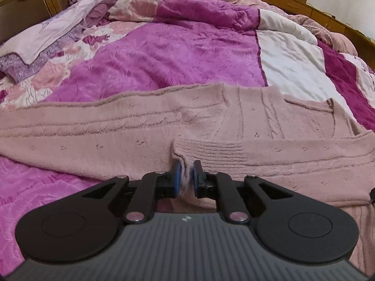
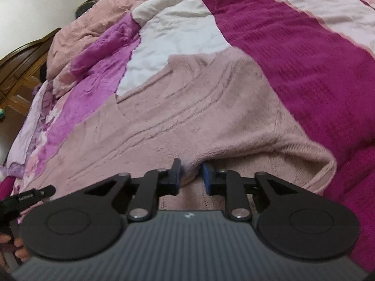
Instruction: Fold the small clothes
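Left wrist: both grippers pinch pink sweater [image 1: 140, 135].

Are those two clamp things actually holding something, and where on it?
Yes. The left hand-held gripper pinches the pink knitted sweater at its ribbed cuff. The right hand-held gripper grips a bunched fold at the sweater's near edge.

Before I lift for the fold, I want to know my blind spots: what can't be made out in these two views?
- Left wrist view: the sweater's near edge is hidden behind the left gripper.
- Left wrist view: the sweater's left end is cut off by the frame edge.
- Right wrist view: the fabric bunched between the right gripper's jaws is blurred, so how many layers is unclear.
- Neither view shows the whole sweater.
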The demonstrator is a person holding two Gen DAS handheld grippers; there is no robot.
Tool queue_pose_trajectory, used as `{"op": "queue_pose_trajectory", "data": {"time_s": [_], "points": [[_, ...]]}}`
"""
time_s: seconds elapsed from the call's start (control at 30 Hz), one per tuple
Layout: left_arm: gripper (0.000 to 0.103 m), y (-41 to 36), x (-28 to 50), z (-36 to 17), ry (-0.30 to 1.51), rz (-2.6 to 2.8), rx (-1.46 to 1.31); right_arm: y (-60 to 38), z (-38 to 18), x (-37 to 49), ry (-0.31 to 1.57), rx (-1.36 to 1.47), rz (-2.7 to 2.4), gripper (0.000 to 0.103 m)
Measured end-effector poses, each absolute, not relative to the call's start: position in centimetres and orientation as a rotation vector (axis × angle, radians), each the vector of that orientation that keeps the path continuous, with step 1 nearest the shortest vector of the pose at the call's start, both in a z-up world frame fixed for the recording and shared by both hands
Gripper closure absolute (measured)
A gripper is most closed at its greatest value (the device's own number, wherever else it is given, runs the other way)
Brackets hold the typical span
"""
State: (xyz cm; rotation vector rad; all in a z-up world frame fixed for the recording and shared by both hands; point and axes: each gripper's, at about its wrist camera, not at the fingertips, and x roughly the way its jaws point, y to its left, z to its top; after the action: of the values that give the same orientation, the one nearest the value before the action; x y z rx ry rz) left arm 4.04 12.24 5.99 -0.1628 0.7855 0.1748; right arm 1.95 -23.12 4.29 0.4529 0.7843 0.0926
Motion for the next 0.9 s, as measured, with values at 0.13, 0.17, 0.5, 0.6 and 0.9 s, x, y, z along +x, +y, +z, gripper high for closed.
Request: {"op": "queue_pose_trajectory", "data": {"time_s": [0.13,0.17,0.5,0.6,0.9], "points": [[0.09,11.9,3.4,7.8,0.756,0.168,-0.174,-24.3,6.6,1.1,0.728,0.399,0.137,0.066],[0.089,11.8,3.4,8.3,0.749,0.155,-0.184,-24.7,7.3,0.9,0.703,0.38,0.141,0.061],[0.086,7.7,5.3,9.4,0.752,0.037,-0.188,-31.6,8.4,6.1,0.609,0.476,0.115,0.049],[0.086,6.7,6.2,8.2,0.788,0.025,-0.199,-33.0,7.1,8.5,0.648,0.536,0.115,0.049],[0.086,5.8,7.8,5.1,0.851,0.041,-0.158,-33.8,2.4,14.7,0.818,0.663,0.194,0.049]]}}
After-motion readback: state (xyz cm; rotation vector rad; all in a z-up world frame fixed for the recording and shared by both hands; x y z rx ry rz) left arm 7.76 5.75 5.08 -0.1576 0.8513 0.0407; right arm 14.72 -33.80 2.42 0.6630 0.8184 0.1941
